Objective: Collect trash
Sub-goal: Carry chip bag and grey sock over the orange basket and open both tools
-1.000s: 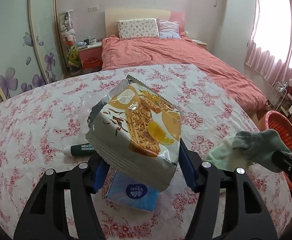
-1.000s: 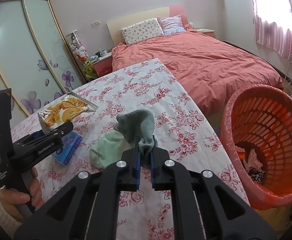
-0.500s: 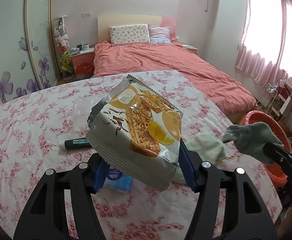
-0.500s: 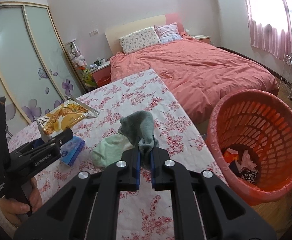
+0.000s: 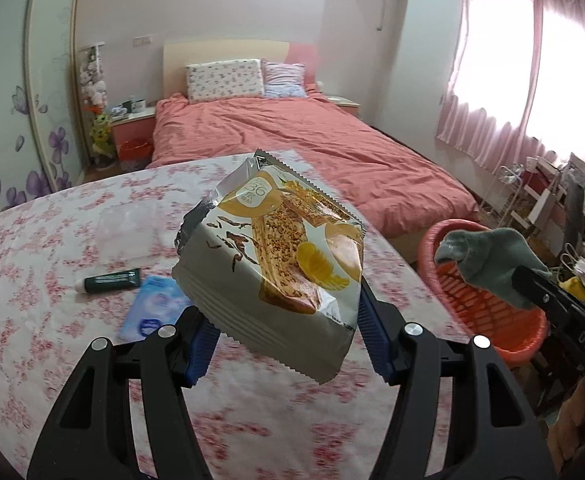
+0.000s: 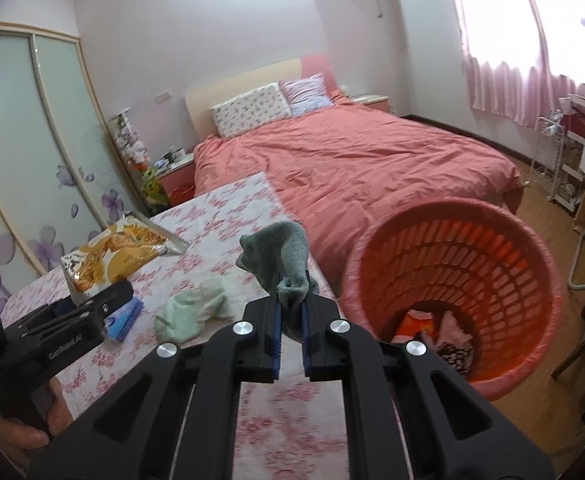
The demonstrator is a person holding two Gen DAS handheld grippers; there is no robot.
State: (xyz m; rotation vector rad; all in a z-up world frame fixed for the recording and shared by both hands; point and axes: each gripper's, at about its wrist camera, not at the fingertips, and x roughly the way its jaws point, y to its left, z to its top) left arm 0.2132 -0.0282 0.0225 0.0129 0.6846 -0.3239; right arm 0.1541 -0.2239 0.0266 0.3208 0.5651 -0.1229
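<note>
L gripper (image 5: 282, 340): jaws about mid-width, clamped on the two side edges of the snack bag (image 5: 270, 256); bag carried in the air above the table (image 5: 32, 320), tipped up, torn top pointing away.
R gripper (image 6: 290, 334): jaws nearly closed, pinching one end of the grey sock (image 6: 282, 254); rest of sock sticks up loose over the table's right edge, near the basket.
Basket (image 6: 432, 264): red, on the floor just beside the table's right edge; a few bits already at the bottom.
Left on table: pale green sock (image 6: 194, 312) near the right edge; blue tissue pack (image 5: 152, 306) & dark tube (image 5: 108, 280) further in, toward the left side.
Step (my read): both loads on the way to the basket, neither over the rim yet.
Risk 1: bag is slick foil, held by thin edges only → could buckle & pop out if squeezed more, or slide out if tilted.
Risk 2: open top of bag; if anything's inside (can't tell) crumbs may spill onto the cloth when tipped.
Risk 3: sock held by a small pinch → may snag on the pads at release & not drop, or fall short onto the floor btwn table and basket.
Risk 4: both grippers heading for one opening → could knock each other or the rim.
Risk 5: socks may not be trash; sorting error poss.
</note>
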